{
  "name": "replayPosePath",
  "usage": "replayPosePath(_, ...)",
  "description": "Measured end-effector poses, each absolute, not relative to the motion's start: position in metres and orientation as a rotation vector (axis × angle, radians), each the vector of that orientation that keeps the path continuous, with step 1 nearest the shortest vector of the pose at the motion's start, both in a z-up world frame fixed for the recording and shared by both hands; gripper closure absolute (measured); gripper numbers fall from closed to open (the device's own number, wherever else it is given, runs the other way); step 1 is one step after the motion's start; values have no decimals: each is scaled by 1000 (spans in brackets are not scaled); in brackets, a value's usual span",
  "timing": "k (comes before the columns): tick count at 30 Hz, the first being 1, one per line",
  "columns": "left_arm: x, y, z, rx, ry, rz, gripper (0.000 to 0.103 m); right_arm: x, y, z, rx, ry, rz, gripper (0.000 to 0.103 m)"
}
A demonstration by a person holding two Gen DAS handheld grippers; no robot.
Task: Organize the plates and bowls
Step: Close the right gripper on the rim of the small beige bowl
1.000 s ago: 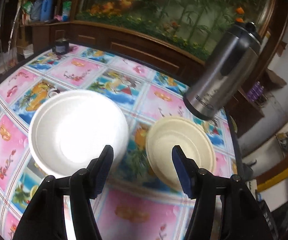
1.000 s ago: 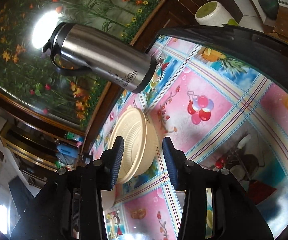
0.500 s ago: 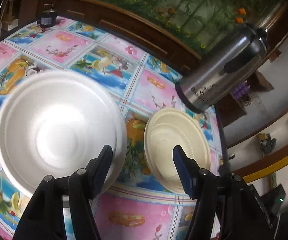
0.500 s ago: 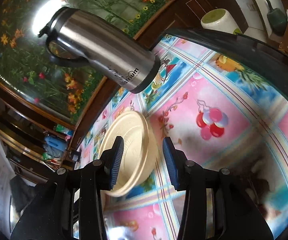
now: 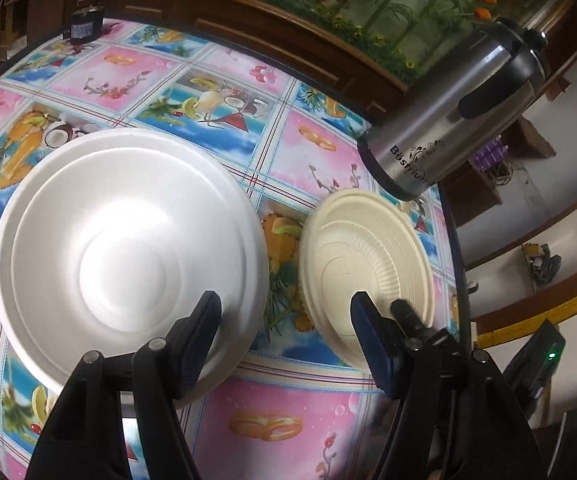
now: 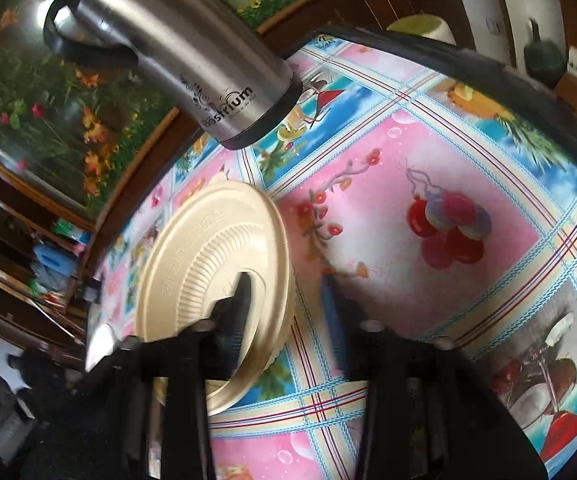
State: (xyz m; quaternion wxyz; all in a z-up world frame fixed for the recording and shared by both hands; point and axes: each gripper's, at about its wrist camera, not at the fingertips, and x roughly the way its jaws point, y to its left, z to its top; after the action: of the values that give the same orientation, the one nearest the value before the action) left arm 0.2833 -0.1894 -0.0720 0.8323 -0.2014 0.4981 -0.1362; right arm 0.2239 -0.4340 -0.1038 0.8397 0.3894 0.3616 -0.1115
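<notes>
The right gripper (image 6: 284, 292) has just been closing, its fingers astride the near rim of the cream bowl (image 6: 212, 264), one inside and one outside; blur hides whether the pads press yet. The left gripper (image 5: 284, 312), jaws widening and empty, hangs above the gap between the white plate (image 5: 128, 256) and that bowl on the patterned tablecloth (image 5: 288, 420). Beyond the bowl stands a steel thermos (image 5: 456, 116).

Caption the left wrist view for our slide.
Open left gripper above a white foam bowl and cream plate, steel flask behind.
</notes>
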Motion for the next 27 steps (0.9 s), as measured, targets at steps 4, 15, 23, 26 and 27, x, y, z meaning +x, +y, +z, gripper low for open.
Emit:
replayPosePath(4,286,-184,-71,-439,1073,-303,35,223,-433,-104,831,799,-216,88)
replayPosePath(15,291,-187,-76,-457,1166,-377,34,182,-458,-92,899,812,-180,91)
replayPosePath(23,281,-201,-67,-437,1178,-456,34,173,-468,-100,1024,834,-106,72)
replayPosePath(26,272,-203,-51,-426,1141,-498,31,170,-470,-96,1033,808,-108,72)
replayPosePath(27,269,-205,-47,-416,1133,-505,29,170,-469,-94,1033,800,-102,72)
